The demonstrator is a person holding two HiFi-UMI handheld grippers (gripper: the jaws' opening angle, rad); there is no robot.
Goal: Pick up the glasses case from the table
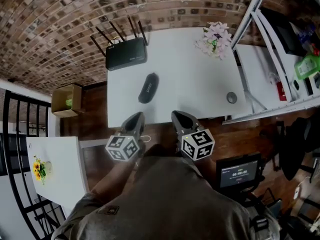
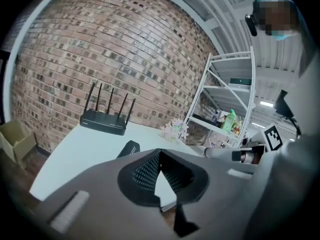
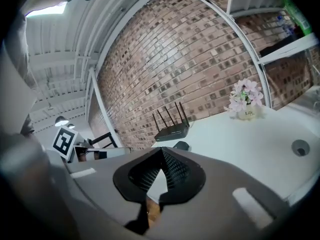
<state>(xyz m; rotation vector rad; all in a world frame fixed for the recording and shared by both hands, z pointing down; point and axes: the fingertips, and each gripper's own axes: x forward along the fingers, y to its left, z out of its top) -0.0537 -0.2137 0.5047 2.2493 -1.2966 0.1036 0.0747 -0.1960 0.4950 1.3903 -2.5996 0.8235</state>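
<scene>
White desk (image 1: 190, 84) against a brick wall (image 1: 60, 14), wooden floor (image 1: 95, 126) below.
The glasses case (image 1: 148, 88) lies on the desk, with a router (image 1: 126, 53) at its 11 o'clock and flowers (image 1: 216, 39) at its 2 o'clock. The left gripper (image 1: 135, 118) and right gripper (image 1: 181, 116) have their jaws pressed together, empty.

This looks like an office-style workroom — a white table (image 1: 190, 84) stands against a bare brick wall (image 1: 50, 24). A black Wi-Fi router (image 1: 126, 55) sits at the table's far edge, and a white metal shelving rack (image 1: 260, 69) stands to the table's right — stocked with bottles.
</scene>
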